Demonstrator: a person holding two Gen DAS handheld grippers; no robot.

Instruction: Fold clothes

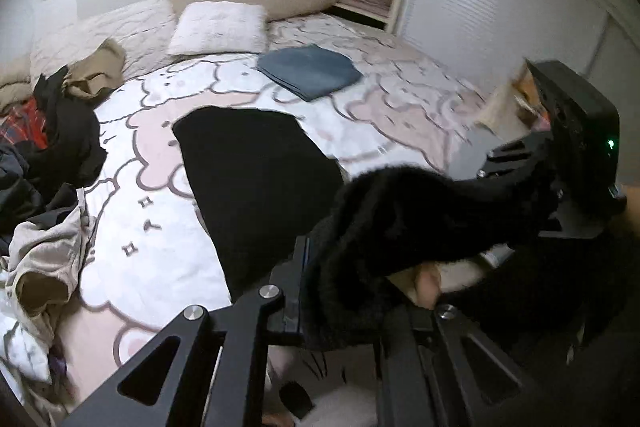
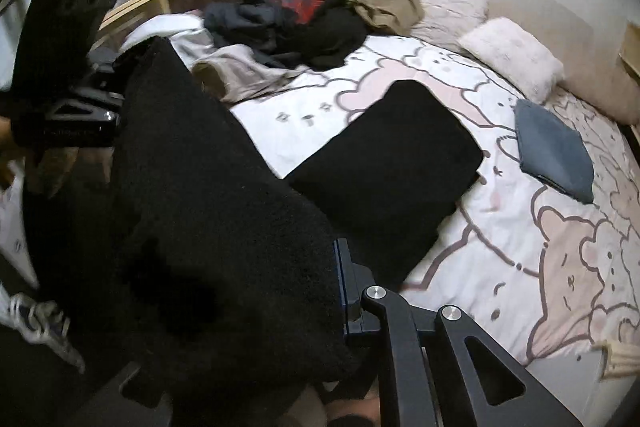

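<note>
Black fleece garment [image 2: 224, 211], lifted over near edge of bed [image 2: 500, 235], clamped in closed left fingers [image 1: 340, 291] and right fingers [image 2: 320, 303]; keep taut, lower evenly.

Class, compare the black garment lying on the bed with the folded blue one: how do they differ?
The black garment is larger; the folded blue garment is smaller. The black one reaches the bed's near edge and is partly lifted there; the blue one lies wholly flat, nearer the pillows. Both rest on the cartoon-print bedcover.
</note>
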